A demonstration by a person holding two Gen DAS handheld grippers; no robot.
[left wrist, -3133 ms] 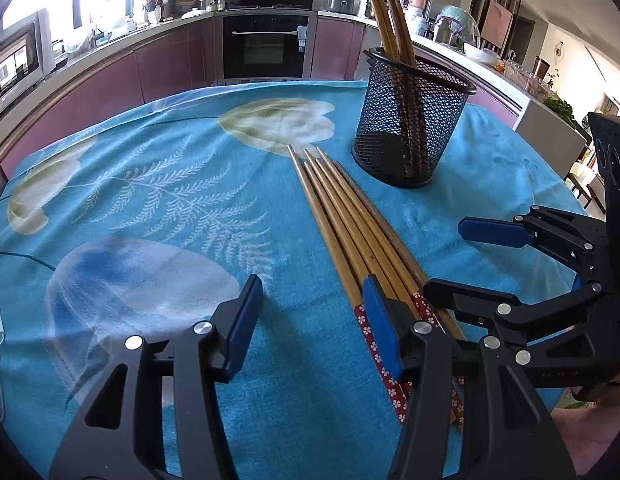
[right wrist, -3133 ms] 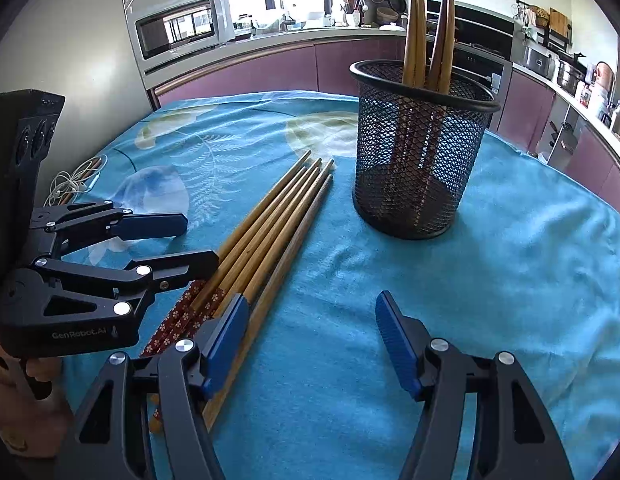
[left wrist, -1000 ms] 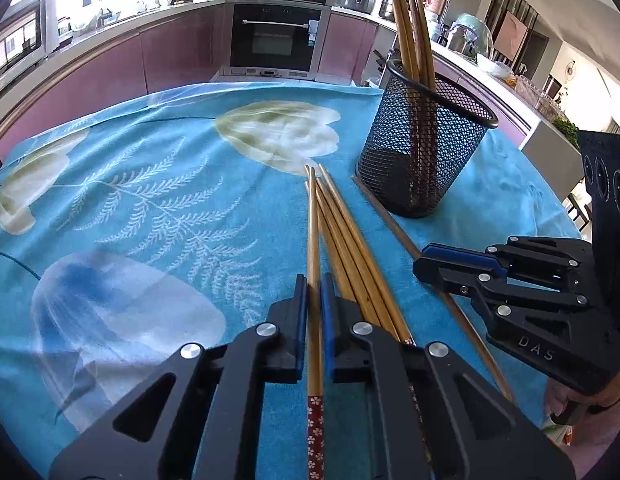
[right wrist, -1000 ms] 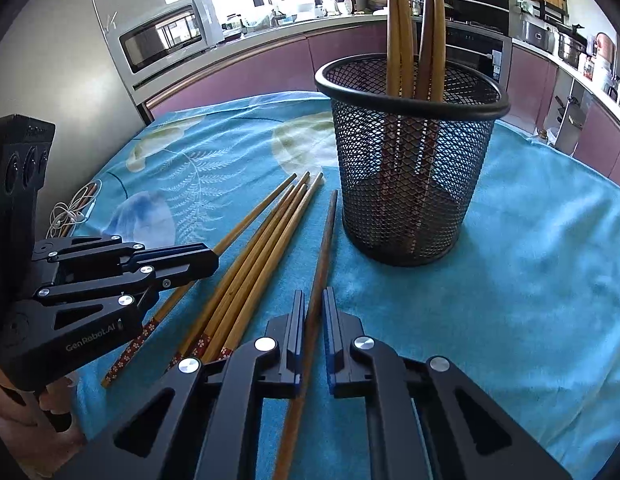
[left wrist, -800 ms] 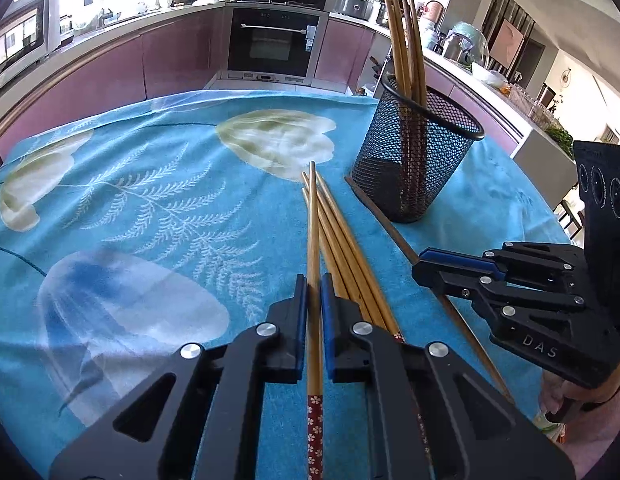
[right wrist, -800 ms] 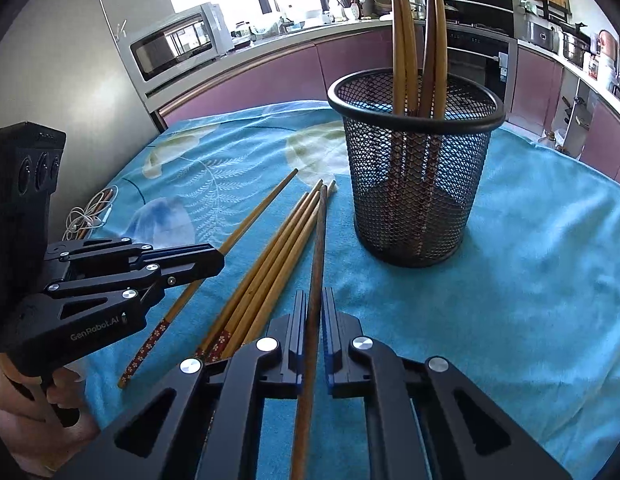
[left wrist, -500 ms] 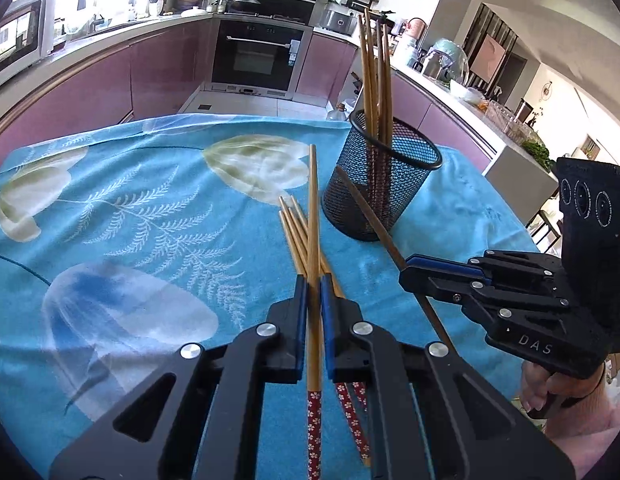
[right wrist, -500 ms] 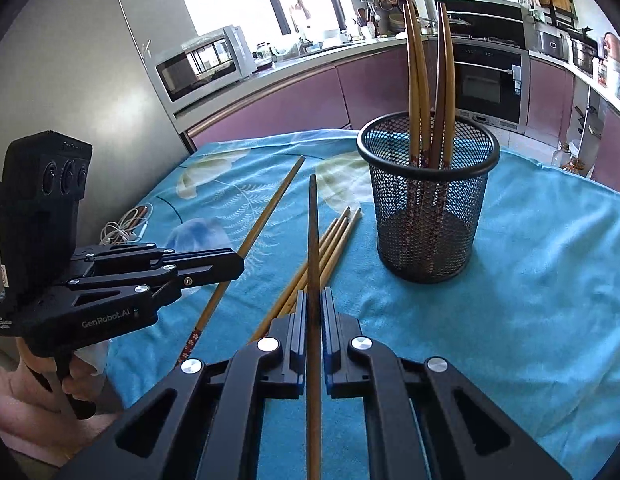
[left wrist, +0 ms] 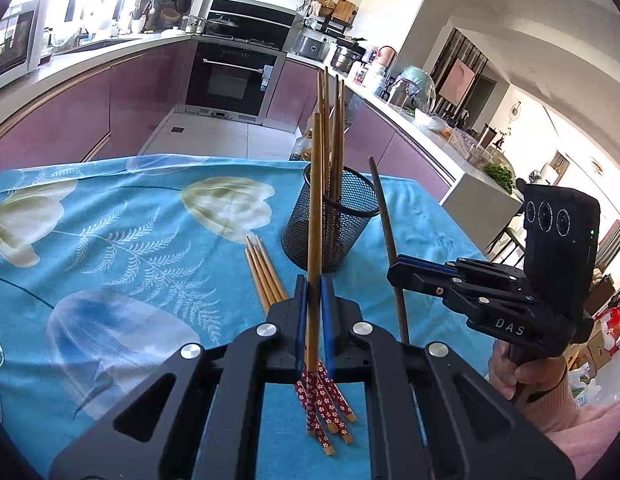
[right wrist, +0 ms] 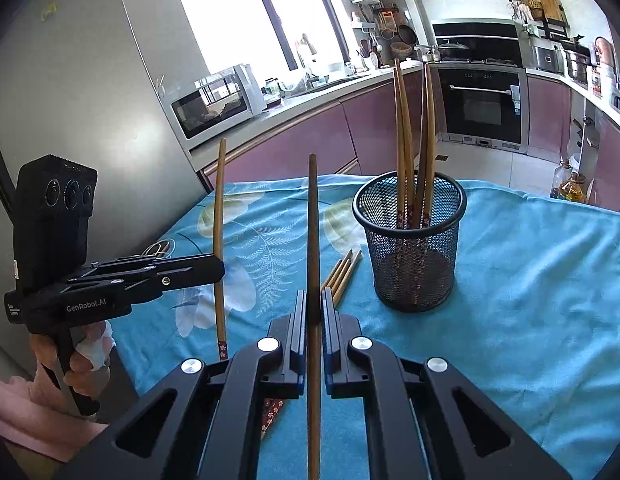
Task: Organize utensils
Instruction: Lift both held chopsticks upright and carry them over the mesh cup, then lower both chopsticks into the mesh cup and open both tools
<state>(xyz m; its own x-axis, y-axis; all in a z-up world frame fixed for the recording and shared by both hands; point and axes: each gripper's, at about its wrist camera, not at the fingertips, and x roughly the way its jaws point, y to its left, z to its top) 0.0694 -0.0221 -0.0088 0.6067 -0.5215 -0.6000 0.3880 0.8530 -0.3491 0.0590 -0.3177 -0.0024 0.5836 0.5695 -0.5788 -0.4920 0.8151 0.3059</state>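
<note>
My left gripper is shut on a light bamboo chopstick with a red flowered end, lifted off the table and pointing up. My right gripper is shut on a darker brown chopstick, also raised. Each gripper shows in the other's view: the right gripper with the dark chopstick, the left gripper with the light chopstick. A black mesh cup holds several upright chopsticks. A few more chopsticks lie on the blue cloth beside the cup.
The table carries a blue floral cloth. A person's hand holds the right gripper's handle, and another hand holds the left one. Purple kitchen cabinets and an oven stand beyond the far edge. White cables lie at the cloth's left edge.
Both grippers rose from the table, each with its chopstick, and tilted more level. The held chopsticks lifted clear of the pile. The mesh cup appears farther and lower in both views.
</note>
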